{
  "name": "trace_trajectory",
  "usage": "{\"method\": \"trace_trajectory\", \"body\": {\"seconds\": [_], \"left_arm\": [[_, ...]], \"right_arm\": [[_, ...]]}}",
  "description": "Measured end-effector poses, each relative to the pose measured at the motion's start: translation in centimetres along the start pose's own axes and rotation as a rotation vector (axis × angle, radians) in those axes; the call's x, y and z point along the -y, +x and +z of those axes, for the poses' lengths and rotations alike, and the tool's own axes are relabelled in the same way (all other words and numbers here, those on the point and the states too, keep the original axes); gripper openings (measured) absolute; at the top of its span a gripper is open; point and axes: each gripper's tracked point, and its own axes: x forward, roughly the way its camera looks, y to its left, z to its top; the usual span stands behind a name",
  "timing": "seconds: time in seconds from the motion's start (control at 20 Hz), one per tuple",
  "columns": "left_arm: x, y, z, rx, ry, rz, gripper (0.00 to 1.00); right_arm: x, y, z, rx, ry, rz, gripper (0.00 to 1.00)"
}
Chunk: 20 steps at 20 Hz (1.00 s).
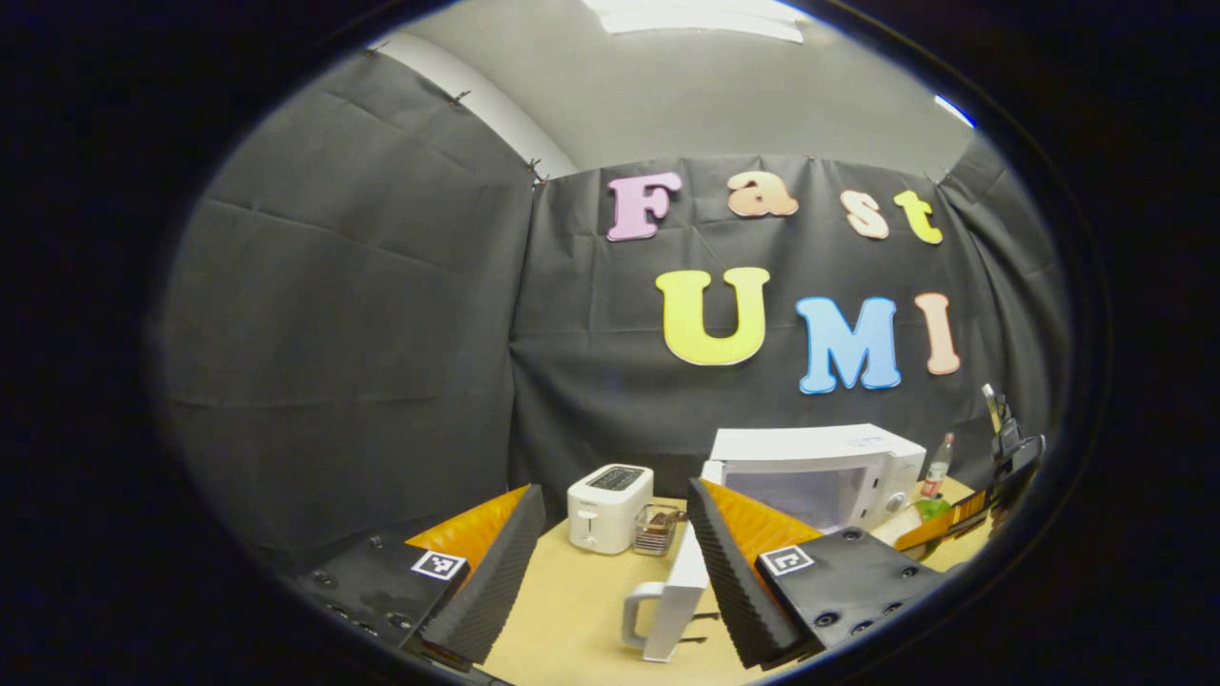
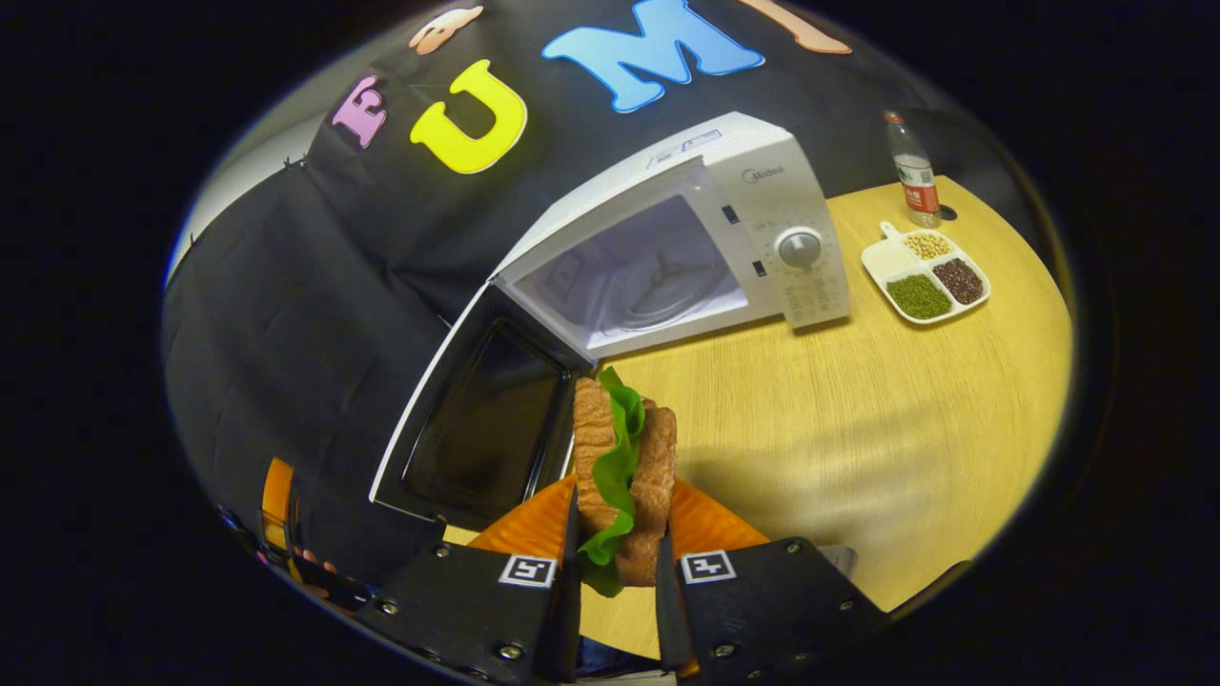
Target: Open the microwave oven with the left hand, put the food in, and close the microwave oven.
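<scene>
right gripper [image 2: 618,562]: clamped on the sandwich [image 2: 624,476], both fingers pressing its sides; sandwich stands on edge, lettuce sticking out between the slices.
sandwich position: in the air just in front of the open cavity, low near the door hinge side, not yet inside.
left gripper [image 1: 610,562]: fingers spread apart, holding nothing; sits back from the door [image 1: 679,595], which shows edge-on between its fingers with the handle toward the camera.
microwave oven [image 2: 667,248]: on the desk [image 2: 858,419], door swung wide open to its left, cavity empty, turntable visible.
step: door is open; putting the food in is under way.
next move: carry the sandwich forward over the cavity sill, set it on the turntable, release, back out clear of the door swing. Then the left gripper has to push the door shut.
nearby: toaster [image 1: 608,507] left of the oven; divided tray of beans [image 2: 925,276] and bottle [image 2: 912,171] to its right, well apart from the path.
</scene>
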Motion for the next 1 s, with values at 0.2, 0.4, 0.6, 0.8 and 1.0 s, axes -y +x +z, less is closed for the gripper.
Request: {"method": "trace_trajectory", "body": {"seconds": [0.2, 0.4, 0.6, 0.8, 1.0], "left_arm": [[-3.0, 2.1, -0.4, -0.012, 0.013, 0.01, 0.96], [-5.0, 3.8, -1.0, -0.04, 0.001, 0.009, 0.96], [-5.9, 5.5, -1.9, -0.064, -0.015, -0.015, 0.98], [-7.3, 6.9, -1.9, -0.076, 0.024, -0.024, 0.97], [-9.6, 7.4, -2.7, -0.106, 0.043, -0.009, 0.97]], "right_arm": [[-2.3, 3.9, 2.5, 0.094, 0.025, 0.002, 0.33], [-3.3, 7.9, 5.3, 0.204, 0.074, -0.015, 0.33], [-2.8, 11.6, 8.1, 0.298, 0.123, -0.059, 0.33], [-2.2, 15.4, 10.4, 0.37, 0.165, -0.082, 0.33], [-2.0, 18.7, 13.0, 0.447, 0.131, -0.118, 0.33]]}}
